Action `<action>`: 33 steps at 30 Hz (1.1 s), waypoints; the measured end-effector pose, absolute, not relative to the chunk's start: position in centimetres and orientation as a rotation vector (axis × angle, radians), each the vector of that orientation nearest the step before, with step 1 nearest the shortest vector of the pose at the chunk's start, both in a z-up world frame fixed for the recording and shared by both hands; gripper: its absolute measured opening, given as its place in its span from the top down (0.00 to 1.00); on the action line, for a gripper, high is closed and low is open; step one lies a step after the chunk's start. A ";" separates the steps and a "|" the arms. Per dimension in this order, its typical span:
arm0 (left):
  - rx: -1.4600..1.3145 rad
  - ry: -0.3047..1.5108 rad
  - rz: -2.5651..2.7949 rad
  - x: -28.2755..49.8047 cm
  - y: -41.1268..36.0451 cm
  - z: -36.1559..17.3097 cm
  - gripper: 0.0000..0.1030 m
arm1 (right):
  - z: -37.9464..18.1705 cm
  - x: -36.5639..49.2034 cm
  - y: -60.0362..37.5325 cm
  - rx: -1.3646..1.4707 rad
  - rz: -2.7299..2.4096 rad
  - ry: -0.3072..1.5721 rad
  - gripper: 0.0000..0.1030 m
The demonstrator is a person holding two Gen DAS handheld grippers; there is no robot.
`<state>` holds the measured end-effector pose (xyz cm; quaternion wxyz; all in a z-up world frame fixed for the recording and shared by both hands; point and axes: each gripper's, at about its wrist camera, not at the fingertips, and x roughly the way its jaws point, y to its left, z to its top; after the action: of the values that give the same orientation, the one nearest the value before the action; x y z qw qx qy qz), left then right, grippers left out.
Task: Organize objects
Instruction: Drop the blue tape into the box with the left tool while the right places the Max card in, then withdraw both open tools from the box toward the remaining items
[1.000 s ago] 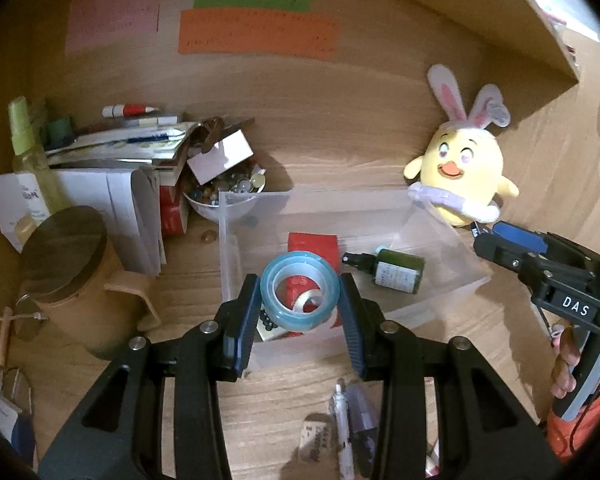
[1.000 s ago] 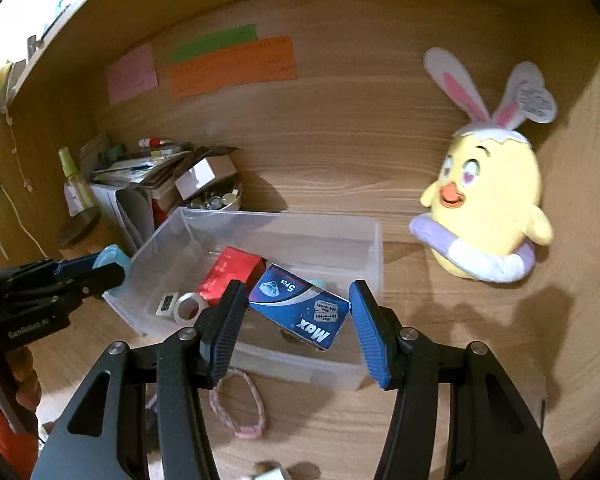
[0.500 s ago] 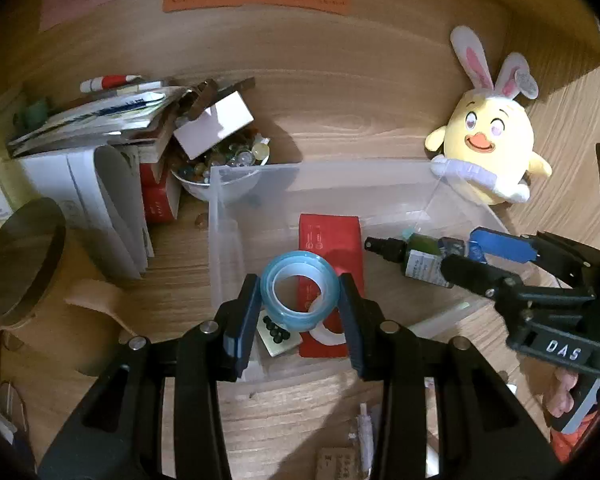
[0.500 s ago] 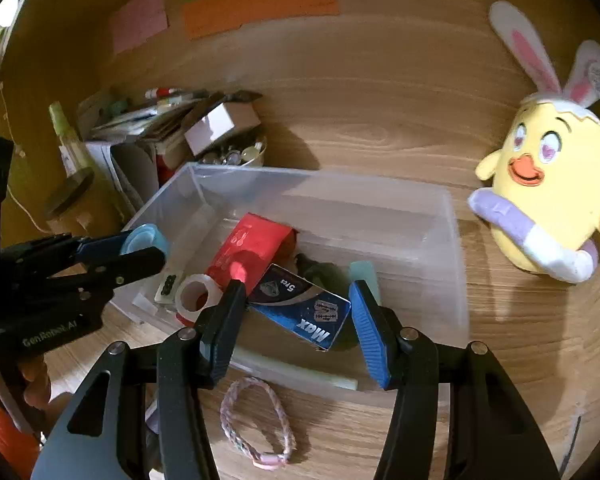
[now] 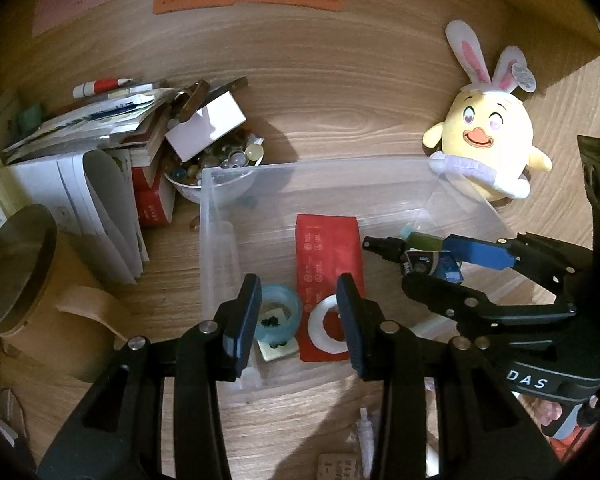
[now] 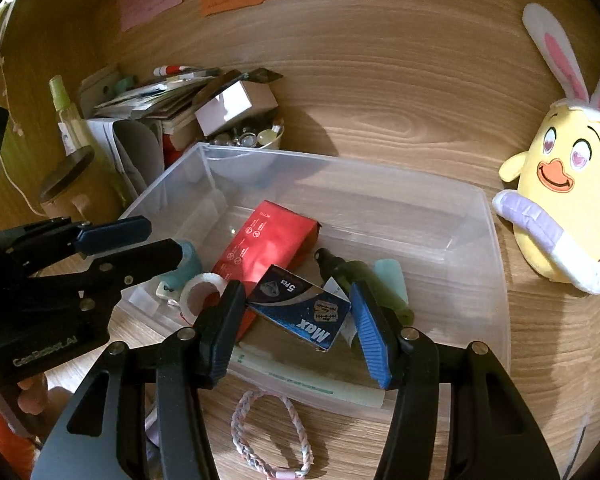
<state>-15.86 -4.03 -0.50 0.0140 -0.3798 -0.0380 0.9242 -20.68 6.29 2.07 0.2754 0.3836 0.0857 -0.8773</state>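
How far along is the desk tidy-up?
Done: red box, white tape roll, green spray bottle and blue tape ring lie in the clear bin. In hand: the right gripper holds the blue Max box over the bin; the left gripper is open. Left: the braided bracelet lies outside on the desk.

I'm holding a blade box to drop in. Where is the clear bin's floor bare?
Bare along the bin's far wall and right side, beyond the red box and green bottle. Crowded at the near-left corner around the white tape ring and blue tape ring.
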 end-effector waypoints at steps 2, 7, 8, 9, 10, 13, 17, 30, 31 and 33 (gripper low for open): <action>-1.178 -0.122 2.875 -15.7 -4.0 -0.4 0.62 | 2.2 -20.6 6.3 1.030 -2.358 0.234 0.51; -1.151 -0.131 2.882 -14.7 -3.9 0.3 0.47 | 3.0 -20.0 6.9 1.006 -2.377 0.228 0.45; -1.143 -0.129 2.888 -14.4 -3.9 0.5 0.46 | 3.2 -19.9 7.0 1.000 -2.382 0.228 0.44; -1.137 -0.125 2.892 -14.1 -3.8 0.6 0.43 | 3.4 -19.7 7.2 0.995 -2.387 0.229 0.42; -1.131 -0.123 2.896 -13.9 -3.8 0.8 0.39 | 3.6 -19.4 7.5 0.986 -2.393 0.232 0.42; -1.110 -0.119 2.909 -12.9 -3.8 1.4 0.28 | 4.3 -18.6 8.4 0.961 -2.417 0.237 0.36; -1.085 -0.095 2.925 -11.5 -3.7 1.9 0.20 | 5.0 -17.5 9.5 0.937 -2.435 0.229 0.31; -1.195 -0.050 2.879 -8.1 -3.4 -0.8 0.14 | 4.2 -14.5 12.4 0.965 -2.430 0.200 0.23; -1.207 -0.051 2.875 -8.0 -3.4 -1.1 0.14 | 3.9 -14.3 12.4 0.974 -2.422 0.198 0.23; -1.240 -0.052 2.863 -7.7 -3.6 -2.0 0.14 | 3.2 -14.0 12.3 0.998 -2.404 0.201 0.23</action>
<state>-7.66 -3.57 -1.97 0.0106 -0.3974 -0.0168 0.9174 -14.01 12.34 3.16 0.2624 0.3687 0.0742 -0.8887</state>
